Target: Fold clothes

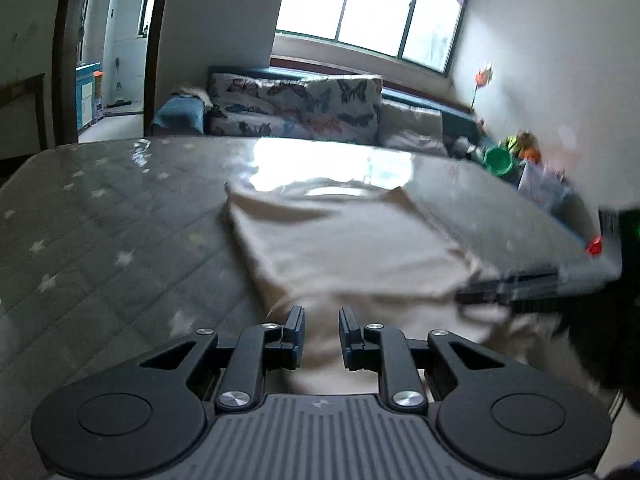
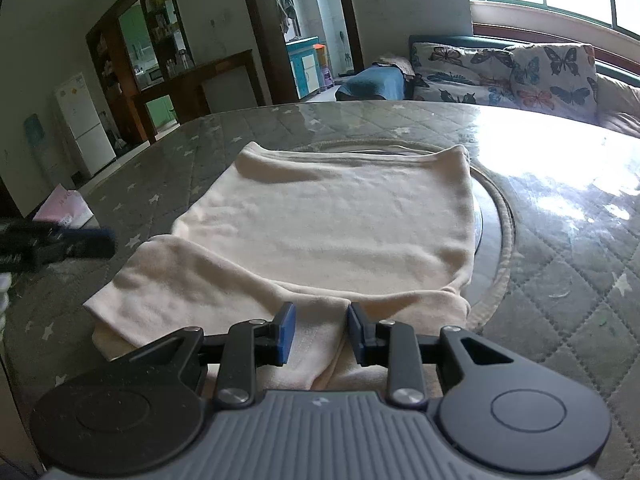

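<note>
A cream garment [image 1: 340,240] [image 2: 340,216] lies partly folded on the table, its near part doubled over toward me. In the right wrist view my right gripper [image 2: 318,320] hovers at the near hem; a fold of the cloth shows in the gap between its blue pads, which do not visibly pinch it. My left gripper [image 1: 320,320] stands slightly open over the garment's near edge, with nothing clamped. It also appears as a dark blur [image 2: 80,242] just off the garment's left corner. The right gripper shows as a blurred dark bar [image 1: 508,288] at the cloth's right side.
The table wears a grey quilted cover with white stars [image 1: 100,220] [image 2: 560,260] under glossy plastic. A round ring [image 2: 502,216] lies beneath the garment. Behind stand a sofa with butterfly cushions [image 1: 296,108] [image 2: 500,72], a green bowl [image 1: 498,160] and a pink packet [image 2: 64,204].
</note>
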The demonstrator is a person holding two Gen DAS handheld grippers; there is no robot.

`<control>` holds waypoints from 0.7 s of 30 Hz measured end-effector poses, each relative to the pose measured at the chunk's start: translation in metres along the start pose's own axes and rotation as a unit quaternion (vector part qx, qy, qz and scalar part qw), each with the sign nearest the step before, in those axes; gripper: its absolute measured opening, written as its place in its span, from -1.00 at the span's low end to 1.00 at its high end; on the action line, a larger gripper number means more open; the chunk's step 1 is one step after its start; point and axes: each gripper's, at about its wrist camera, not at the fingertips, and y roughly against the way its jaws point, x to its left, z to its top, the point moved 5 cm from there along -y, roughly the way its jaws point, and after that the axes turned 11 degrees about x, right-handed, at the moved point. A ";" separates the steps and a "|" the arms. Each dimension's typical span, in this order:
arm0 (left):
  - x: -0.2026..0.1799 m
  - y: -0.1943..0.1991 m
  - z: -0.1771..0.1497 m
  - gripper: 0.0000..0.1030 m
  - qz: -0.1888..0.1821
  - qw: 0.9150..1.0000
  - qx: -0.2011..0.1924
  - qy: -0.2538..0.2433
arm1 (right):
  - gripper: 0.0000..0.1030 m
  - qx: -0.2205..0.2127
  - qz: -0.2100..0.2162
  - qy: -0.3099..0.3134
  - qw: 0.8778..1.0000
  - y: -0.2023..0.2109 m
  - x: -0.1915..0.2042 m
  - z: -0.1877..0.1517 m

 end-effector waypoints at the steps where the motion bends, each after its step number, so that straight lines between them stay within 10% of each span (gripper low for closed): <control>1: -0.003 -0.003 0.004 -0.60 -0.004 1.000 -0.001 -0.002 | -0.45 0.000 -0.001 0.000 1.000 0.000 0.000 0.000; 11: 0.032 -0.025 -0.016 -0.56 0.033 0.997 0.056 0.034 | -0.45 -0.018 -0.007 0.029 0.999 0.014 0.008 -0.002; 21: 0.005 -0.031 0.015 -0.59 0.007 1.000 0.022 0.001 | -0.44 -0.011 0.004 0.035 0.999 -0.004 0.013 0.002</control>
